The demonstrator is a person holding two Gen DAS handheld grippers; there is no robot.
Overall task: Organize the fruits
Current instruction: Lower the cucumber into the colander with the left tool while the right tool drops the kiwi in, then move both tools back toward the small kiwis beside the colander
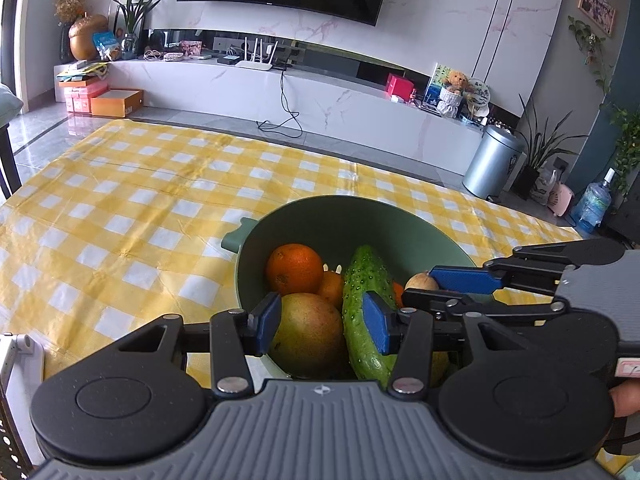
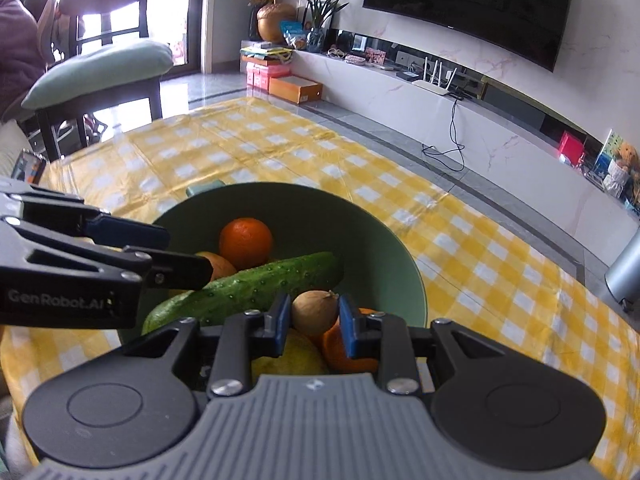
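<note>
A green bowl (image 1: 304,220) (image 2: 384,248) stands on the yellow checked tablecloth. It holds an orange (image 1: 294,268) (image 2: 246,242), a cucumber (image 1: 366,308) (image 2: 260,286), a yellow-red mango (image 1: 308,330), more oranges and a small round brown fruit (image 2: 314,312) (image 1: 418,282). My left gripper (image 1: 324,324) is open over the bowl, its pads either side of the mango and the cucumber's near end. My right gripper (image 2: 314,326) is shut on the brown fruit, just above the other fruit.
The tablecloth (image 1: 140,208) spreads left and beyond the bowl. A white TV cabinet (image 1: 320,96) and a metal bin (image 1: 492,162) stand behind the table. A chair with a green cushion (image 2: 100,68) is at the far left.
</note>
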